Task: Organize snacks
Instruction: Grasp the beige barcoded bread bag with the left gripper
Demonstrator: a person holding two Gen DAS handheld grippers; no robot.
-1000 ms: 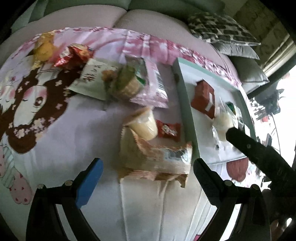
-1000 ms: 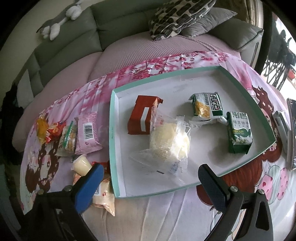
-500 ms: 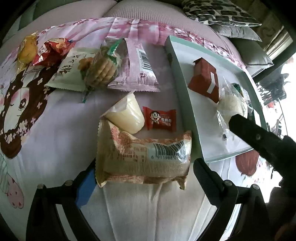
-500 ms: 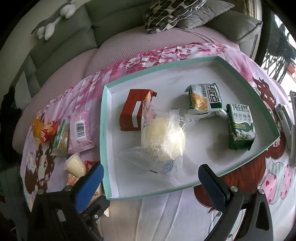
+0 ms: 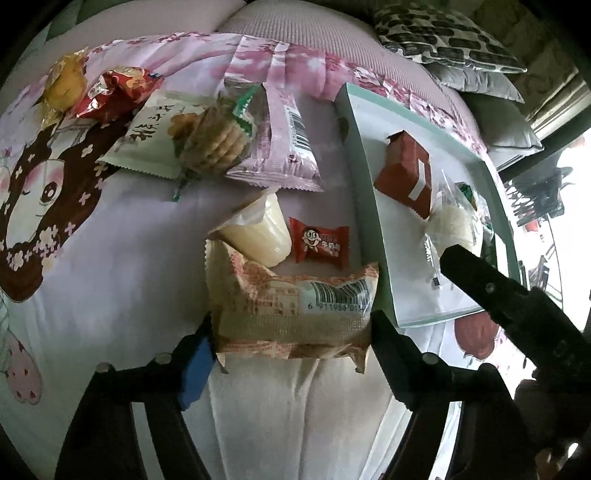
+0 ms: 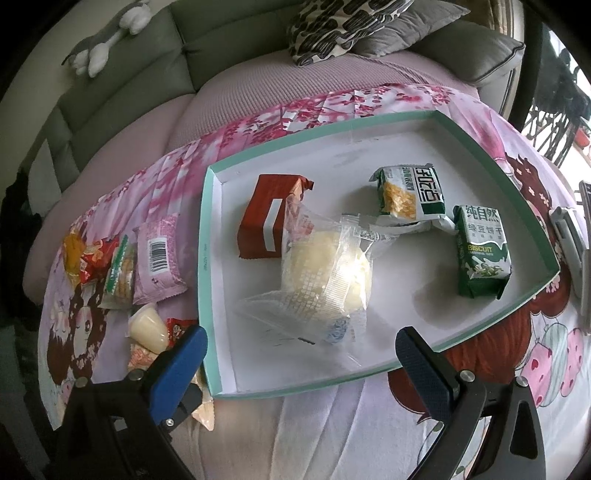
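My left gripper (image 5: 291,343) stands around a beige bread packet (image 5: 295,306) with a barcode; both fingers touch its ends. Beyond it lie a pale jelly cup (image 5: 258,232) and a small red candy (image 5: 319,242). The teal-rimmed white tray (image 6: 207,236) holds a red packet (image 6: 271,218), a clear-wrapped bun (image 6: 325,273) and two green biscuit packs (image 6: 408,199). My right gripper (image 6: 301,354) is open and empty over the tray's near edge.
On the pink cartoon cloth to the left lie a pink packet (image 5: 291,140), a cracker pack (image 5: 210,140), a white-green packet (image 5: 147,140), a red packet (image 5: 114,92) and a yellow one (image 5: 64,85). Sofa cushions (image 6: 343,26) lie behind. A grey device (image 6: 569,240) lies right of the tray.
My left gripper moved forward and down onto the bread packet and its fingers closed in on its ends. My right gripper drifted slightly, staying open over the tray.
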